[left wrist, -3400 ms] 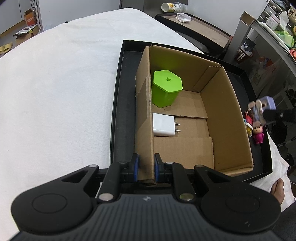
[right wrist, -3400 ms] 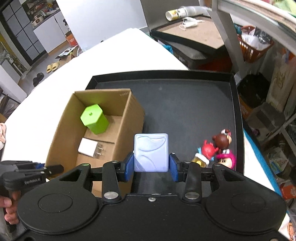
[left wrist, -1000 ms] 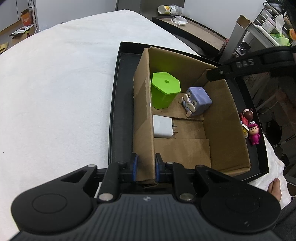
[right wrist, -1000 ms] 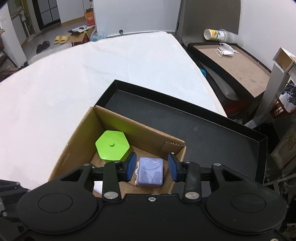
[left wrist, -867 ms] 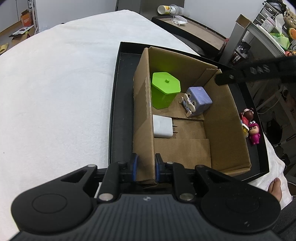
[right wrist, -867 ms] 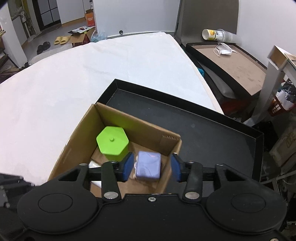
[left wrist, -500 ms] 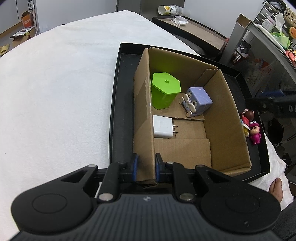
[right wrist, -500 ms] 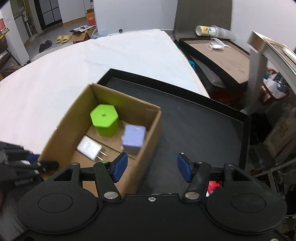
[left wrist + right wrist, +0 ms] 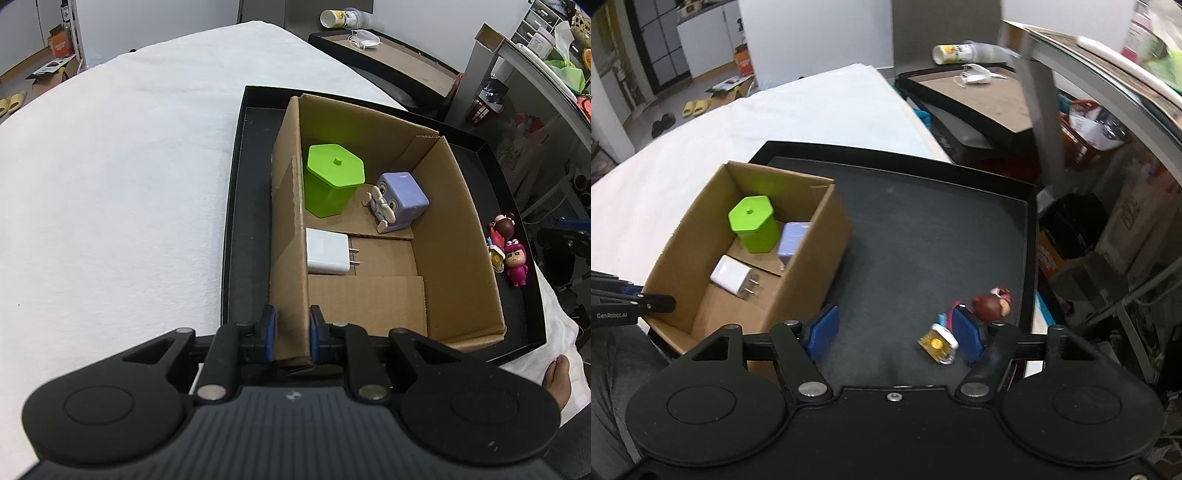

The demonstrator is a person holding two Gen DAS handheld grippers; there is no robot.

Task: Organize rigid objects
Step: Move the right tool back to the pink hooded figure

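A cardboard box stands in a black tray. Inside lie a green hexagonal container, a purple cube toy and a white charger. My left gripper is shut on the box's near left wall. My right gripper is open and empty above the tray floor. Small figurines lie on the tray at the right, close by the right fingertip.
A white cloth covers the table left of the tray. A second tray with a mask and a can sits beyond. Shelves and clutter stand at the right. A person's hand rests at the tray's near right corner.
My right gripper let go of the purple cube inside the box, opened wide and swung right and down over the tray toward the figurines. The left gripper has held still.
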